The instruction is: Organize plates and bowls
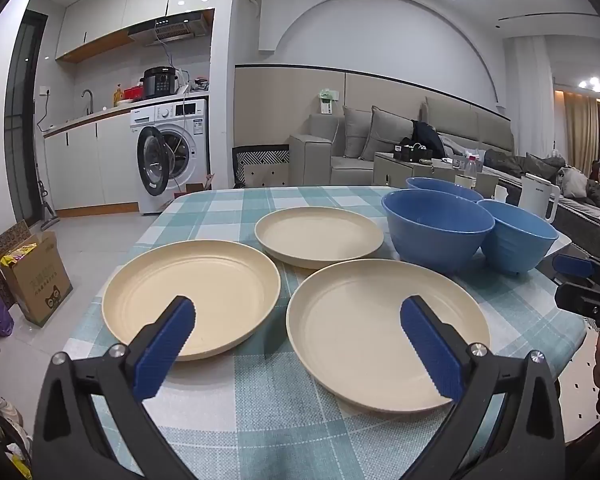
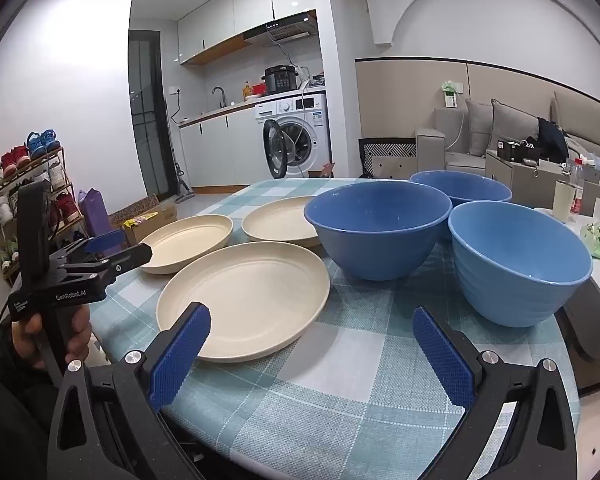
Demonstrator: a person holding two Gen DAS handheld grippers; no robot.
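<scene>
You are holding both grippers, left (image 1: 298,320) and right (image 2: 312,330), spread apart and empty near three plates (image 1: 388,332) and three bowls (image 2: 376,228).

On the bench (image 1: 260,412), covered with a teal-and-white checked cloth, three cream plates lie apart: a left plate (image 1: 204,288), a near right plate (image 1: 364,320) and a far plate (image 1: 320,236). Right of the far plate stand three blue bowls close together: a front bowl (image 1: 436,232), a right bowl (image 1: 516,244) and a rear bowl (image 1: 444,189). The left gripper (image 1: 298,314) hangs over the two nearer plates, its blue fingers (image 1: 168,344) spread wide with nothing between them. At the right edge shows the right gripper (image 1: 580,280).
</scene>
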